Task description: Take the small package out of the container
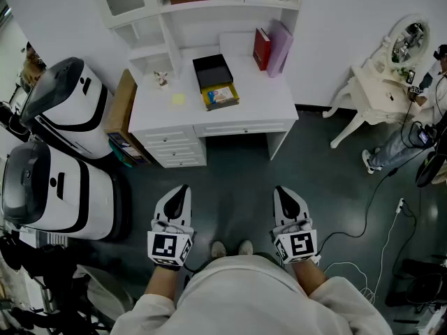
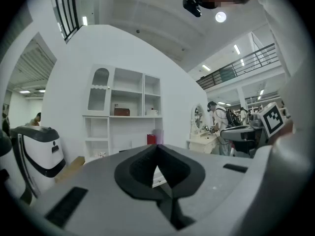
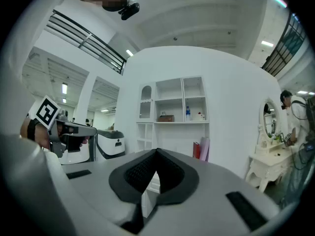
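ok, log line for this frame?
phase: standing back from desk | left gripper: jaws shut, empty | right gripper: jaws shut, empty | container: on desk, untouched

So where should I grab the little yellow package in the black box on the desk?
Probably from straight above, pinching its two long edges. The small package lies flat, face-up, at the near end of the black container on the desk, so a level approach would likely hit the container's wall first. How much gap surrounds it is too small to tell.
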`<action>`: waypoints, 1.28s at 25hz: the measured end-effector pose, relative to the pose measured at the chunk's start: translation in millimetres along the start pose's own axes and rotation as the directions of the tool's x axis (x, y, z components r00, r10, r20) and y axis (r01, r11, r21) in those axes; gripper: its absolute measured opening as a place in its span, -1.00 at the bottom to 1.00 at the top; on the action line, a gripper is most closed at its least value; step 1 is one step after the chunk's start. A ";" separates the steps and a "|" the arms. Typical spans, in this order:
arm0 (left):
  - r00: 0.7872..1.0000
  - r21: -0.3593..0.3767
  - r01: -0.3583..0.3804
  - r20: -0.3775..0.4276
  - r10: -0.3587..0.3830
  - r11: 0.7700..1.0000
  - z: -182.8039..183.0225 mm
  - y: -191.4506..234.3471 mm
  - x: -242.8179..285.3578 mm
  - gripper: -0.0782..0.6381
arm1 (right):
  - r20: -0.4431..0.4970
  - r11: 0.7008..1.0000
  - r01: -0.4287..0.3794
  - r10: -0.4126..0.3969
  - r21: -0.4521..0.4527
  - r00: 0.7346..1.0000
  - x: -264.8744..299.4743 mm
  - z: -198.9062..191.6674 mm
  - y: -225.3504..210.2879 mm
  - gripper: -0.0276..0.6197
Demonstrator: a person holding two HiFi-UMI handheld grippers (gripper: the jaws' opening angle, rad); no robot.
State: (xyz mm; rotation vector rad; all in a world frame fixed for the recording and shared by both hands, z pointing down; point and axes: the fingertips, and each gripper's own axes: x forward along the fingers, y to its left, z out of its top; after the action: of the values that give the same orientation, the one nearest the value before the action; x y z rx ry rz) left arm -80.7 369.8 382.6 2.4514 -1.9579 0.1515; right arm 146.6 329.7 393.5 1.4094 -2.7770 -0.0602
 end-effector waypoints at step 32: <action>0.980 -0.021 -0.170 0.101 0.171 0.985 18.2 0.4 -6.2 0.41 | -0.007 0.995 -0.088 0.088 0.037 0.996 -6.0 -20.5 -18.1 -0.84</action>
State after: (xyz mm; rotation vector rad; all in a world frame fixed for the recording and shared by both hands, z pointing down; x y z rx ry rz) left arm -81.0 374.6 364.0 2.3260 -2.2029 0.0125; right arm 165.6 323.4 413.1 1.2891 -2.8429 -0.0015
